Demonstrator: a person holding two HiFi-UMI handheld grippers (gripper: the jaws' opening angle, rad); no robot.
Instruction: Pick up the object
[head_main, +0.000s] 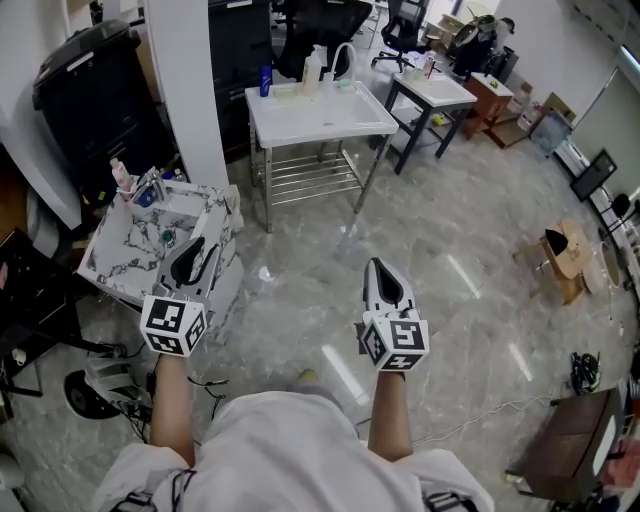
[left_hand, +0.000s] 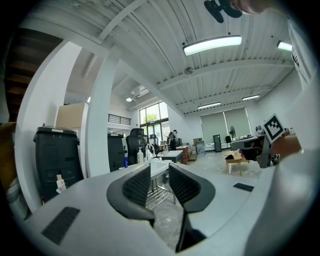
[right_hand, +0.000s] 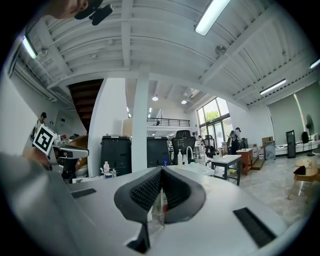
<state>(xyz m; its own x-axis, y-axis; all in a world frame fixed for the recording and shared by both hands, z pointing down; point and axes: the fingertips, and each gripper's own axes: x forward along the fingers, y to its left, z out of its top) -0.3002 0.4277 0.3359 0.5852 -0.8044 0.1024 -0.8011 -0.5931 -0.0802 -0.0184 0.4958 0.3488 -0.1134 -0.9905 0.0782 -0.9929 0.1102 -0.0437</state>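
I hold both grippers at waist height over the grey marble-look floor. My left gripper (head_main: 198, 248) hangs over the near right corner of a small marble-topped table (head_main: 110, 255). Its jaws stand open with nothing between them, as the left gripper view (left_hand: 160, 176) also shows. A small dark round thing (head_main: 168, 238) and a pink-capped bottle (head_main: 120, 178) lie among the clutter on that table. My right gripper (head_main: 378, 265) points out over bare floor. In the right gripper view (right_hand: 161, 172) its pads meet at the tips, and I make out no held thing.
A white sink table (head_main: 320, 120) with a blue bottle (head_main: 265, 80) and a white pump bottle (head_main: 312, 68) stands ahead. A white pillar (head_main: 190, 90) and a black bin (head_main: 85, 85) are at the left. A low wooden table (head_main: 565, 255) sits far right.
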